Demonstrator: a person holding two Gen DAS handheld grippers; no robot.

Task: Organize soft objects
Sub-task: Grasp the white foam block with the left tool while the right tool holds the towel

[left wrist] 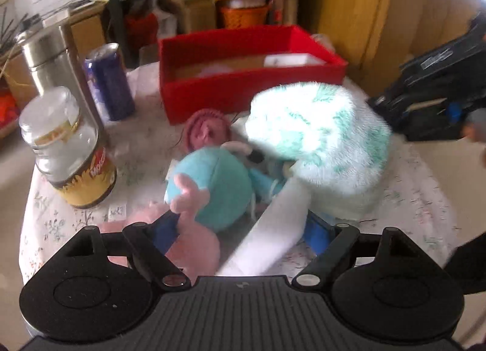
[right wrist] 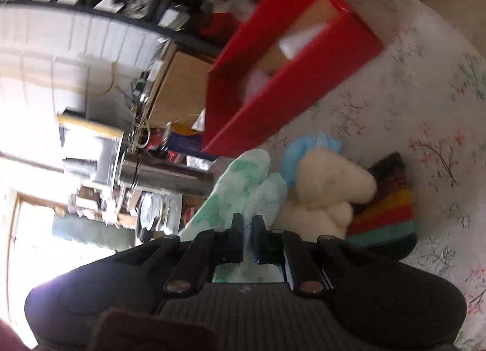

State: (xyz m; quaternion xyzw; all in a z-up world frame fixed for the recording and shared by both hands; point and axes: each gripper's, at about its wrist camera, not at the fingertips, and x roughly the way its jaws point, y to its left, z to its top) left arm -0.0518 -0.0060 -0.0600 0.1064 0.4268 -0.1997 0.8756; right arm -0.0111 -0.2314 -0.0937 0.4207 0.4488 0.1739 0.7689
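Right gripper (right wrist: 247, 231) pinching mint fleece (right wrist: 243, 190) (blurred), red box (right wrist: 285, 89) beyond

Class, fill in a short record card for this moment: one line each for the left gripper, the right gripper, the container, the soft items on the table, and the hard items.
left gripper: open, fingers wide over the soft pile
right gripper: shut on the fluffy green-and-white cloth
container: red box, open, at the table's far side
soft items: teal plush toy, pink knit piece, cream plush, striped knit item
hard items: steel flask, blue can, glass jar, left of the pile
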